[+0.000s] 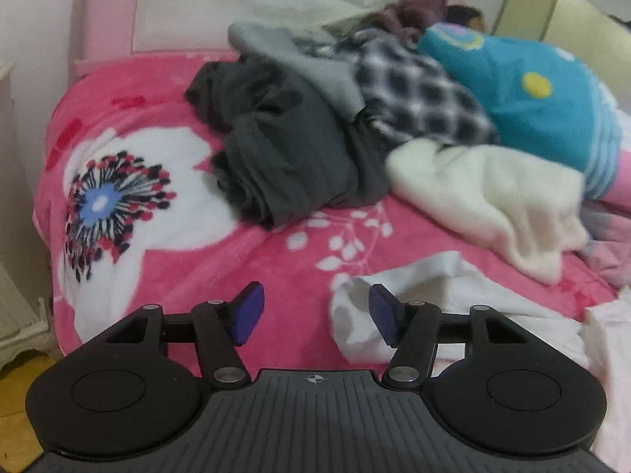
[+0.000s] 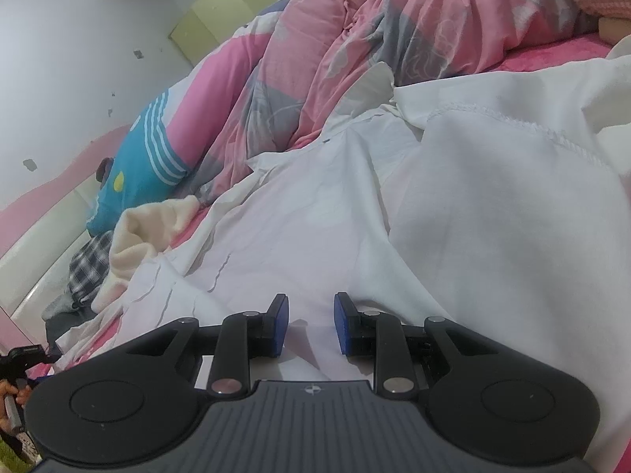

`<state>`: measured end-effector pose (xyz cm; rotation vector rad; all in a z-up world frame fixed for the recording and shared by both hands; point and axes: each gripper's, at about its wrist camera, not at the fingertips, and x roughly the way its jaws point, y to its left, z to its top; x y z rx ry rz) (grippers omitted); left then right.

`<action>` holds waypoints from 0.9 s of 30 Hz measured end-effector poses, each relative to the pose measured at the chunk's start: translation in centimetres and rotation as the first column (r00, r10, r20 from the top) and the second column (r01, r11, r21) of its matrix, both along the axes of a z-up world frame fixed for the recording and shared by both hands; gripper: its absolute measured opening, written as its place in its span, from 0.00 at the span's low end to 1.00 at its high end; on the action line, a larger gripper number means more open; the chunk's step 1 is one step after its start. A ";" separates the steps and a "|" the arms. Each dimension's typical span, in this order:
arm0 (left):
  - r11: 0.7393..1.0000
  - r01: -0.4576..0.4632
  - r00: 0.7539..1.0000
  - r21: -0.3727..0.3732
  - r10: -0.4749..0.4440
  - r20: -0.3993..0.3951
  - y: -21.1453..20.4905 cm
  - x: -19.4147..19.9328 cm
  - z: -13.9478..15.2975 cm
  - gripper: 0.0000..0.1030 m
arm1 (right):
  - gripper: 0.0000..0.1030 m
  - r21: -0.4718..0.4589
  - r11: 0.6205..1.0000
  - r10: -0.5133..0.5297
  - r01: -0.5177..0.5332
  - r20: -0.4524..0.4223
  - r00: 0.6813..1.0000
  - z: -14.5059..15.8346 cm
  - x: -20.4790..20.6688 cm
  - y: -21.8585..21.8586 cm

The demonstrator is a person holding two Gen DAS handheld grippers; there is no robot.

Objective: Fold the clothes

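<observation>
Left wrist view shows the left gripper with its blue pads apart and nothing between them, over a pink flowered blanket. A white garment lies crumpled just past its right pad. Farther back sits a heap of dark, checked and cream clothes. Right wrist view shows the right gripper with pads slightly apart over the white garment, a fold rising between them; whether they pinch it, I cannot tell.
</observation>
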<state>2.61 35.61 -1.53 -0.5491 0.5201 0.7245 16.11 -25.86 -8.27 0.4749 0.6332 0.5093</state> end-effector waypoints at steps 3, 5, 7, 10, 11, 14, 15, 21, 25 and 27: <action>0.987 0.160 0.987 -0.027 -0.159 0.040 -2.4 -0.1 0.6 0.58 | 0.25 0.001 1.000 0.000 0.000 0.000 1.000 0.0 0.0 0.0; 0.951 0.303 0.952 -0.066 -0.300 0.056 -4.6 0.7 0.6 0.58 | 0.25 0.006 1.000 0.000 0.000 0.000 1.000 0.0 0.0 0.0; 0.898 0.432 0.902 -0.089 -0.429 0.055 -7.3 2.2 0.1 0.58 | 0.25 0.010 1.000 0.000 0.000 -0.001 1.000 0.0 0.0 -0.1; 0.842 0.537 0.842 -0.060 -0.539 -0.025 -11.4 5.4 -1.0 0.58 | 0.25 0.012 1.000 0.000 0.000 -0.001 1.000 -0.1 0.0 0.0; 0.843 0.537 0.841 -0.030 -0.537 -0.058 -12.4 6.2 -1.5 0.58 | 0.26 0.013 1.000 0.000 0.000 -0.001 1.000 -0.1 0.0 0.0; 0.850 0.515 0.853 0.112 -0.495 -0.168 -15.0 8.2 -2.6 0.40 | 0.25 0.019 1.000 0.000 0.000 -0.001 1.000 -0.1 0.0 -0.1; 0.848 0.512 0.855 0.133 -0.489 -0.171 -15.4 8.3 -2.6 0.20 | 0.25 0.022 1.000 0.000 0.000 -0.001 1.000 -0.1 0.0 -0.2; 0.890 0.430 0.902 0.150 -0.421 -0.093 -15.4 4.9 -0.7 0.00 | 0.26 0.054 0.999 0.002 -0.002 -0.004 1.000 -0.3 0.1 -0.6; 0.947 0.299 0.954 0.115 -0.298 -0.030 -13.6 0.7 0.2 0.00 | 0.25 0.085 0.996 0.004 -0.003 -0.008 1.000 -0.5 0.1 -1.0; 0.963 0.263 0.965 0.058 -0.262 -0.019 -12.7 -0.5 -0.5 0.00 | 0.26 0.093 0.996 0.004 -0.003 -0.011 1.000 -0.5 0.2 -1.1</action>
